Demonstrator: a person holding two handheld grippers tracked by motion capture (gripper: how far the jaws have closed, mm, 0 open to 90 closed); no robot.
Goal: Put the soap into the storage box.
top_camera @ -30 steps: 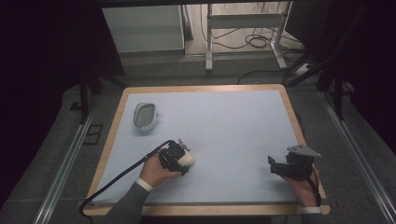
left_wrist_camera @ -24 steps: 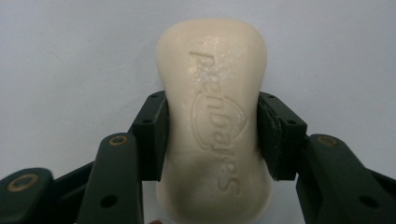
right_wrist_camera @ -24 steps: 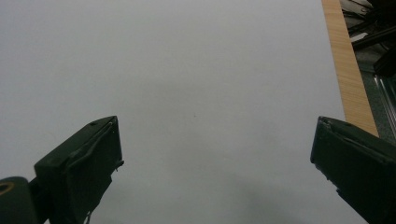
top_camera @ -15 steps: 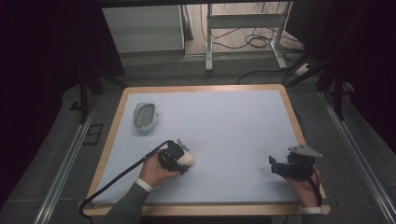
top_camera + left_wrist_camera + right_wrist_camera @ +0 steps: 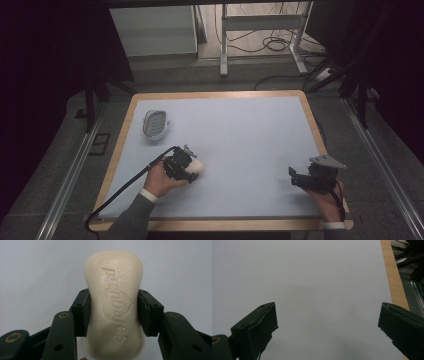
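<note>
A cream bar of soap (image 5: 113,302) with raised lettering stands between the black jaws of my left gripper (image 5: 114,312), whose pads press on its two sides. In the high view the soap (image 5: 199,166) and the left gripper (image 5: 192,170) are low over the pale blue mat, at the front left of centre. A white slotted soap dish (image 5: 155,123) lies on the mat farther back and to the left, apart from them. My right gripper (image 5: 295,179) rests near the front right corner. Its jaws (image 5: 328,315) stand wide open over bare mat.
The mat covers a table with a wooden rim (image 5: 220,94). The rim's right strip (image 5: 393,280) runs close beside the right gripper. A black cable (image 5: 120,192) trails from the left gripper off the front left edge. Metal frame legs and cables (image 5: 260,45) stand on the floor behind.
</note>
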